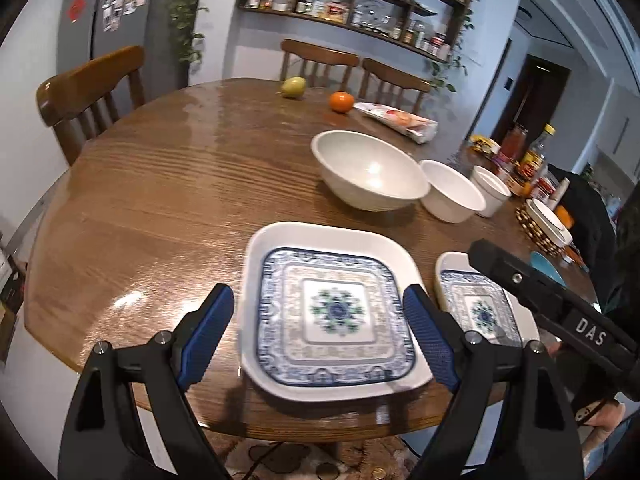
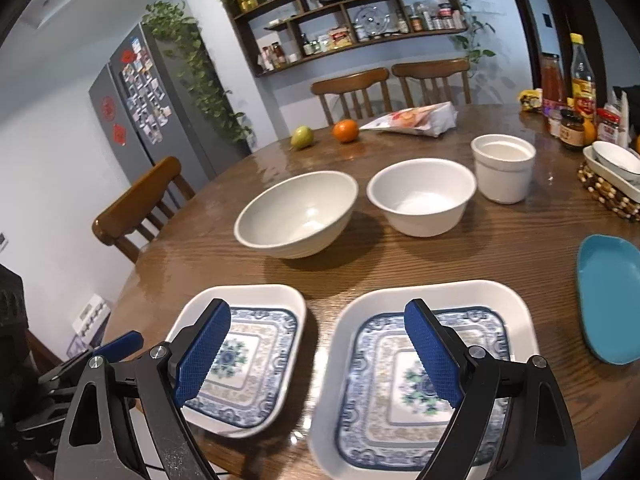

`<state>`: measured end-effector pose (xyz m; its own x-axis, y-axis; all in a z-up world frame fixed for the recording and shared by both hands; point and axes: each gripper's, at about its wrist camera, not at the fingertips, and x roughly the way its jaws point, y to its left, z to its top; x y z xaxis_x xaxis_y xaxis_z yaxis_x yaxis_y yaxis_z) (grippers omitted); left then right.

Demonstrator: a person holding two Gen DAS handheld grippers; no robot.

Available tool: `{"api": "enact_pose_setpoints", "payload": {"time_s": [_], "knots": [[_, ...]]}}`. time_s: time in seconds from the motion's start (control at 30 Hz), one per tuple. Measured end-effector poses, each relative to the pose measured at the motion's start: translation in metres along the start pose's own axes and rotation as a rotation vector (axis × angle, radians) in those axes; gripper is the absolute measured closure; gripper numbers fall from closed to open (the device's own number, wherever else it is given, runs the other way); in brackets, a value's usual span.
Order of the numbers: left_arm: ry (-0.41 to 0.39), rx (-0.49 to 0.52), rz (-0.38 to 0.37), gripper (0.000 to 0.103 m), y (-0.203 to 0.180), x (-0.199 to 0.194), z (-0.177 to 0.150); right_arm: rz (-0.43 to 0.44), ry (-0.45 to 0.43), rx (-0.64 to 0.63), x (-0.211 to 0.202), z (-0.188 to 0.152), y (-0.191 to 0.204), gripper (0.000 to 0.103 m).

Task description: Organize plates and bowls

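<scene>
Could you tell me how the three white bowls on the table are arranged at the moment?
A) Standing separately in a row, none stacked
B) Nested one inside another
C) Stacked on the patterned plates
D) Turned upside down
A: the large bowl, the medium bowl and the small straight-sided bowl stand upright side by side on the wooden table, each empty, behind the two patterned plates.

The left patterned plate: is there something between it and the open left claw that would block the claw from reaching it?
Nothing visible stands in the way. The left claw is open and empty above the left patterned plate, with no object between them. The second patterned plate lies beside it, apart, and the bowls stand farther back on the table.
</scene>
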<state>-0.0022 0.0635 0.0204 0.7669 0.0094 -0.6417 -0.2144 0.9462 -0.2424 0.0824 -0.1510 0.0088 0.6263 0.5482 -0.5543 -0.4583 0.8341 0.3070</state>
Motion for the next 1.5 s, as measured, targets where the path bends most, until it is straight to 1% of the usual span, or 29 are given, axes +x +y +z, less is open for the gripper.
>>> {"api": "enact_pose_setpoints", "payload": {"time_s": [0.13, 0.27, 0.33, 0.43, 0.6, 0.77, 0.83, 0.9, 0.93, 1.07, 1.17, 1.3, 1.43, 1.5], "knots": [[0.007, -0.028, 0.022, 0.017, 0.014, 0.002, -0.001, 0.030, 0.028, 0.001, 0.008, -0.002, 0.007, 0.014], [0.019, -0.054, 0.038, 0.017, 0.028, 0.005, -0.003, 0.082, 0.064, 0.015, 0.017, -0.003, 0.010, 0.014], [0.024, -0.074, 0.041, 0.017, 0.035, 0.005, -0.004, 0.089, 0.081, 0.020, 0.022, -0.004, 0.012, 0.014], [0.031, -0.082, 0.030, 0.017, 0.040, 0.006, -0.005, 0.086, 0.091, 0.019, 0.026, -0.004, 0.015, 0.014], [0.054, -0.093, 0.006, 0.017, 0.045, 0.012, -0.008, 0.121, 0.124, 0.037, 0.036, -0.005, 0.018, 0.014], [0.064, -0.107, -0.003, 0.019, 0.048, 0.019, -0.010, 0.122, 0.150, 0.022, 0.043, -0.008, 0.023, 0.014], [0.069, -0.117, -0.021, 0.022, 0.049, 0.021, -0.011, 0.130, 0.156, 0.036, 0.046, -0.008, 0.022, 0.014], [0.070, -0.122, -0.045, 0.025, 0.050, 0.022, -0.011, 0.117, 0.152, 0.036, 0.047, -0.009, 0.023, 0.015], [0.072, -0.123, -0.056, 0.026, 0.050, 0.022, -0.011, 0.110, 0.146, 0.030, 0.047, -0.009, 0.023, 0.019], [0.081, -0.122, -0.077, 0.033, 0.049, 0.024, -0.011, 0.086, 0.163, 0.023, 0.052, -0.010, 0.026, 0.025], [0.095, -0.123, -0.088, 0.038, 0.049, 0.027, -0.012, 0.079, 0.178, 0.022, 0.055, -0.011, 0.027, 0.026], [0.100, -0.106, -0.094, 0.039, 0.047, 0.027, -0.014, 0.058, 0.196, 0.022, 0.059, -0.013, 0.027, 0.026], [0.102, -0.089, -0.089, 0.038, 0.044, 0.029, -0.013, 0.034, 0.193, 0.012, 0.059, -0.014, 0.028, 0.026], [0.105, -0.094, -0.094, 0.037, 0.045, 0.030, -0.013, 0.033, 0.197, 0.003, 0.060, -0.014, 0.030, 0.026]]}}
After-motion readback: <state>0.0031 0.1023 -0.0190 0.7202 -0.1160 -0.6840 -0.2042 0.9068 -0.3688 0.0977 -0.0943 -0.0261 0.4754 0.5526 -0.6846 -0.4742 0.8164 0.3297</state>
